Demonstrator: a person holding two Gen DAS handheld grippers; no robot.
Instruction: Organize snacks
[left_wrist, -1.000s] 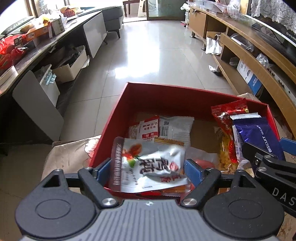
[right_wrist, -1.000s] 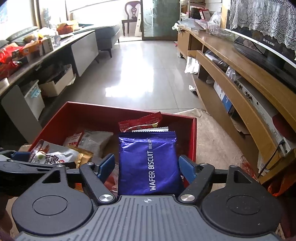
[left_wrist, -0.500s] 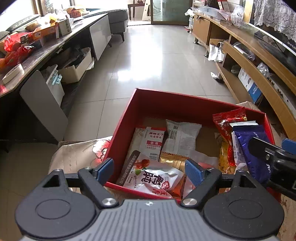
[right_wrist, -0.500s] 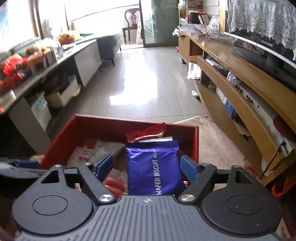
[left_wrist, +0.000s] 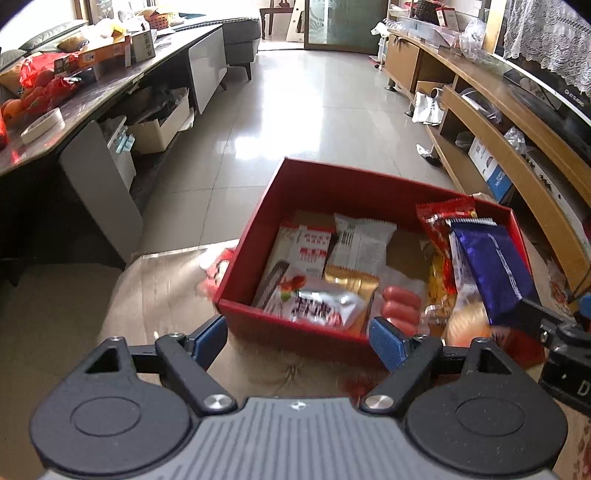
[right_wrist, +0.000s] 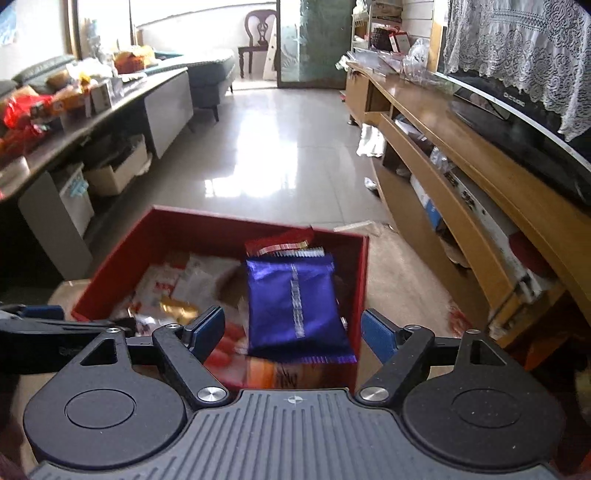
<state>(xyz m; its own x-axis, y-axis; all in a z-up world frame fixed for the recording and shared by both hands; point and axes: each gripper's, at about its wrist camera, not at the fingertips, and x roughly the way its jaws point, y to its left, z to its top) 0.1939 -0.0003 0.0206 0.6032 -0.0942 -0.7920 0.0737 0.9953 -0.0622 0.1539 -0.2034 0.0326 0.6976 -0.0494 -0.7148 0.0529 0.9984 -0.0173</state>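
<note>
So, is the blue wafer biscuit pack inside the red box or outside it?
Inside. The blue wafer biscuit pack leans on other snacks at the right wall of the red box; no claw holds it.

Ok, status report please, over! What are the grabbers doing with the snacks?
Left gripper open, empty. Right gripper open, empty. Blue biscuit pack and white snack bag lying in red box. Nothing in the way.
</note>
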